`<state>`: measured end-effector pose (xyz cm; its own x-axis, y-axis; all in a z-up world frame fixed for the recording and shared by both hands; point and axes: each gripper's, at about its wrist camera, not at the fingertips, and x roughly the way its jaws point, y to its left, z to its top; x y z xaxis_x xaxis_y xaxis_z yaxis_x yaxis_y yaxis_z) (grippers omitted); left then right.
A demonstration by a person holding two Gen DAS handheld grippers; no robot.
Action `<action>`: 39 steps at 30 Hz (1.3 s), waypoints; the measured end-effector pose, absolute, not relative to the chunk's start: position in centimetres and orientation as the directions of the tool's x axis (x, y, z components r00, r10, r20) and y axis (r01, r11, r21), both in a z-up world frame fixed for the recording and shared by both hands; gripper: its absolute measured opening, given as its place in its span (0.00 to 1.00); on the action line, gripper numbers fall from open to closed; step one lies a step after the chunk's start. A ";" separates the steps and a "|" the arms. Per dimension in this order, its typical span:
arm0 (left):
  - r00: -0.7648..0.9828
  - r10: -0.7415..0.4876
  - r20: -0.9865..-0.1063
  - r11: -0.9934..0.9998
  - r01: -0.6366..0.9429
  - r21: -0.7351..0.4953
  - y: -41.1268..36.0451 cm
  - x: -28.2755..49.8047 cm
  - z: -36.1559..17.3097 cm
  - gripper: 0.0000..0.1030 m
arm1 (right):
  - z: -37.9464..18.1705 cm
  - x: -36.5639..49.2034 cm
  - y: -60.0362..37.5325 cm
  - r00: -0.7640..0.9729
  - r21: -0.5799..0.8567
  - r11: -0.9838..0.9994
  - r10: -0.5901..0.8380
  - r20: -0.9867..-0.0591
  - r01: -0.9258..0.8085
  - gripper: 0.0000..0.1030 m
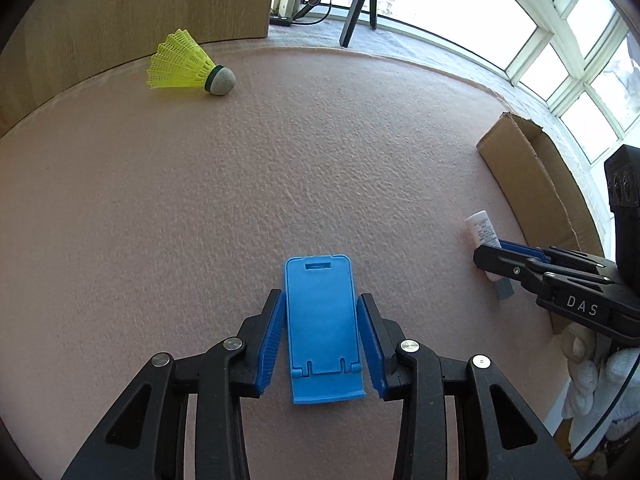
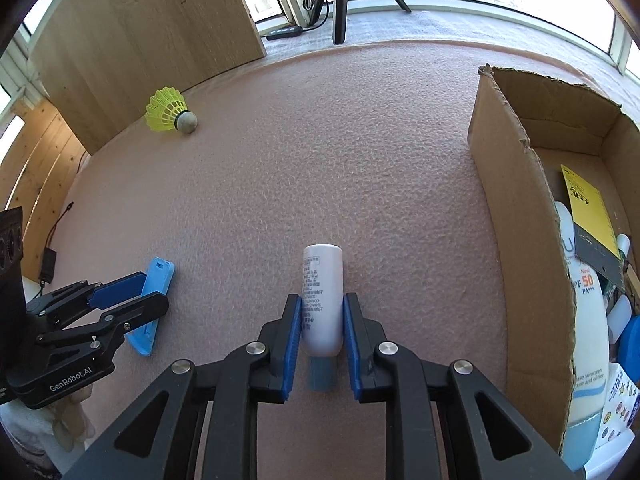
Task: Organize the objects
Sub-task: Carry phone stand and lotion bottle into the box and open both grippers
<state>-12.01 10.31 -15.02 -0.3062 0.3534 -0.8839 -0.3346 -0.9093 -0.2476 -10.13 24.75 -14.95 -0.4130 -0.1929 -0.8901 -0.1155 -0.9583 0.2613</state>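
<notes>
A blue phone stand (image 1: 322, 328) lies flat on the pink mat between the pads of my left gripper (image 1: 322, 304); the pads sit close to its sides with small gaps showing. It also shows in the right wrist view (image 2: 154, 304). A small white bottle (image 2: 322, 300) with a blue cap lies between the pads of my right gripper (image 2: 322, 300), which press against its sides. The bottle also shows in the left wrist view (image 1: 484, 232). A yellow shuttlecock (image 1: 184, 66) lies at the far left, also in the right wrist view (image 2: 170, 114).
An open cardboard box (image 2: 516, 208) stands at the right, holding a sunscreen tube (image 2: 586, 328), a yellow card and other items. A wooden panel (image 2: 152, 36) rises at the far left. A tripod (image 1: 358, 4) and cables stand beyond the mat by the windows.
</notes>
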 end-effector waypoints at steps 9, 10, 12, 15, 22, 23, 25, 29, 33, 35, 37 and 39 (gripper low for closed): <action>-0.320 0.400 -0.859 -0.897 -0.331 -0.294 9.8 -10.2 -12.9 0.38 | -11.8 -6.9 25.1 -0.476 0.306 -0.949 -0.235 -0.847 -0.077 0.18; -0.324 0.408 -0.854 -0.893 -0.337 -0.299 10.0 -10.1 -12.4 0.38 | -11.4 -6.5 25.2 -0.485 0.307 -0.949 -0.236 -0.842 -0.073 0.18; -0.336 0.424 -0.841 -0.884 -0.356 -0.303 10.8 -9.9 -11.4 0.38 | -10.4 -5.7 25.7 -0.503 0.315 -0.947 -0.240 -0.830 -0.068 0.18; -0.349 0.452 -0.821 -0.868 -0.384 -0.315 12.1 -9.8 -9.9 0.38 | -9.1 -4.6 26.9 -0.532 0.320 -0.945 -0.235 -0.814 -0.071 0.18; -0.359 0.513 -0.780 -0.820 -0.473 -0.322 17.1 -9.5 -7.0 0.38 | -6.9 -1.6 31.4 -0.591 0.305 -0.942 -0.167 -0.790 -0.142 0.18; -0.356 0.520 -0.776 -0.813 -0.485 -0.322 18.1 -9.6 -6.7 0.38 | -6.7 -1.2 32.3 -0.595 0.301 -0.941 -0.154 -0.789 -0.156 0.18; -0.347 0.535 -0.771 -0.797 -0.511 -0.323 20.0 -9.9 -6.4 0.38 | -6.4 -0.4 33.8 -0.602 0.296 -0.937 -0.130 -0.788 -0.186 0.18; -0.328 0.554 -0.765 -0.766 -0.560 -0.315 23.8 -10.1 -5.8 0.39 | -6.3 1.1 36.9 -0.611 0.292 -0.924 -0.086 -0.787 -0.246 0.18; -0.312 0.563 -0.765 -0.738 -0.606 -0.296 27.6 -10.2 -5.5 0.38 | -6.5 2.2 39.4 -0.612 0.288 -0.912 -0.055 -0.789 -0.290 0.18; -0.303 0.562 -0.769 -0.727 -0.624 -0.286 29.5 -10.6 -5.7 0.38 | -6.6 2.6 40.5 -0.610 0.285 -0.909 -0.044 -0.791 -0.304 0.18; -0.292 0.562 -0.774 -0.718 -0.637 -0.281 31.3 -11.1 -6.0 0.38 | -6.9 2.9 41.2 -0.608 0.286 -0.905 -0.039 -0.793 -0.315 0.18; -0.276 0.564 -0.778 -0.708 -0.647 -0.284 32.9 -11.4 -6.3 0.38 | -7.2 3.0 41.8 -0.605 0.287 -0.902 -0.036 -0.795 -0.324 0.18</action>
<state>-11.38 32.91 -6.28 -0.2760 0.5644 -0.7780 -0.6468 -0.7078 -0.2839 2.97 41.84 -7.25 -0.6052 -0.0355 -0.7953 -0.3239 -0.9016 0.2868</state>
